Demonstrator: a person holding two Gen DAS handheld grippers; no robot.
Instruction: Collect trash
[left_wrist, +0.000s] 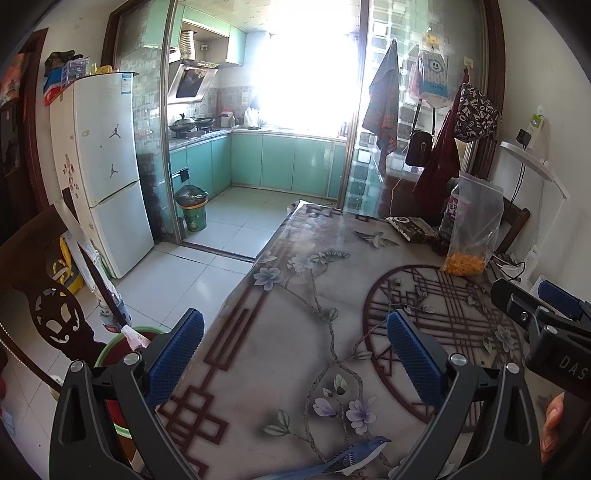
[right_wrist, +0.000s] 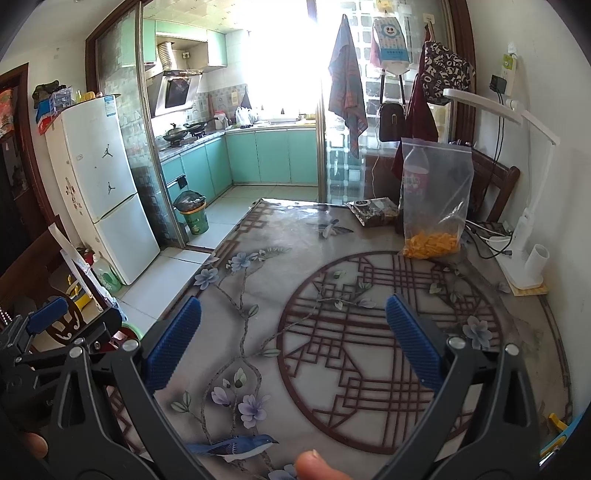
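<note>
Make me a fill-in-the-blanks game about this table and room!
1. Both grippers, left and right, are ___.
2. The clear bag holds ___ pieces.
3. The fridge door has two black ___ stickers.
4. The bin stands on the ___ floor.

Missing words: open; orange; jumping-man; kitchen

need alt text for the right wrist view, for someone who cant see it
The open right claw hovers empty over a floral-patterned table. At the far side stand a clear bag holding orange pieces and a dark packet; a kitchen with a green bin lies beyond.
</note>
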